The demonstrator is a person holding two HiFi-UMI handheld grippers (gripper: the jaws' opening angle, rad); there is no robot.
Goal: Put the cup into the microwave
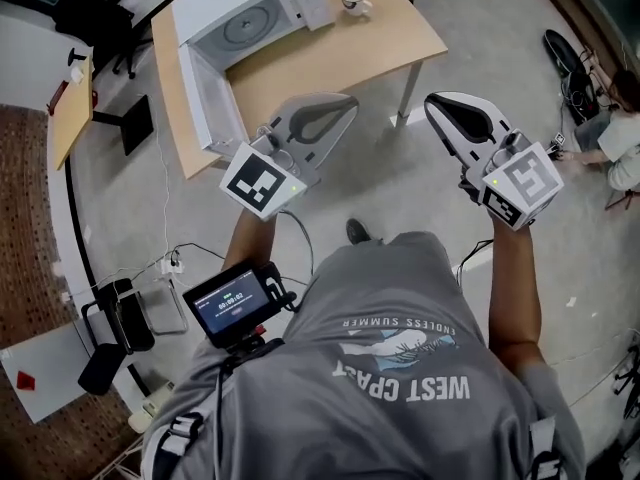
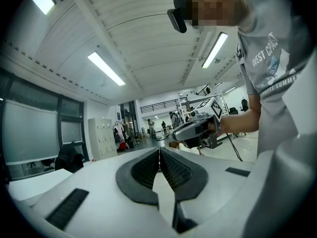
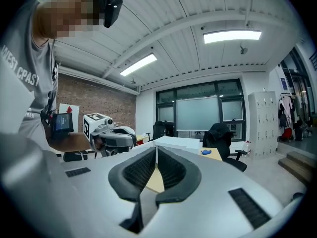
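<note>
Screen (image 1: 238, 303): small lit display at the person's chest, left side, closest to the camera.
Left gripper (image 1: 348, 101): held about level, pointing at the table; fingers together, tips meeting, nothing between them. Marker cube at its rear.
Right gripper (image 1: 432, 104): beside the left one and apart from it, same heading; fingers together as well, nothing gripped.
Floor (image 1: 400, 183): grey, under both grippers; cables trail over it at the right.
Table (image 1: 330, 63): wooden top. The left gripper's tip sits at its near edge in the head view; the right gripper is off the near right corner.
Microwave door (image 1: 205, 98): white, swung fully open along the table's left edge.
Microwave (image 1: 250, 18): white, on the far left part of the table, cavity facing the person, round turntable showing inside.
Cup (image 1: 353, 2): white, upright on the table's far part, just right of the microwave, outside it and well apart from both grippers.
Bystander (image 1: 620, 138): sitting low at the right edge of the head view, partly cut off.
</note>
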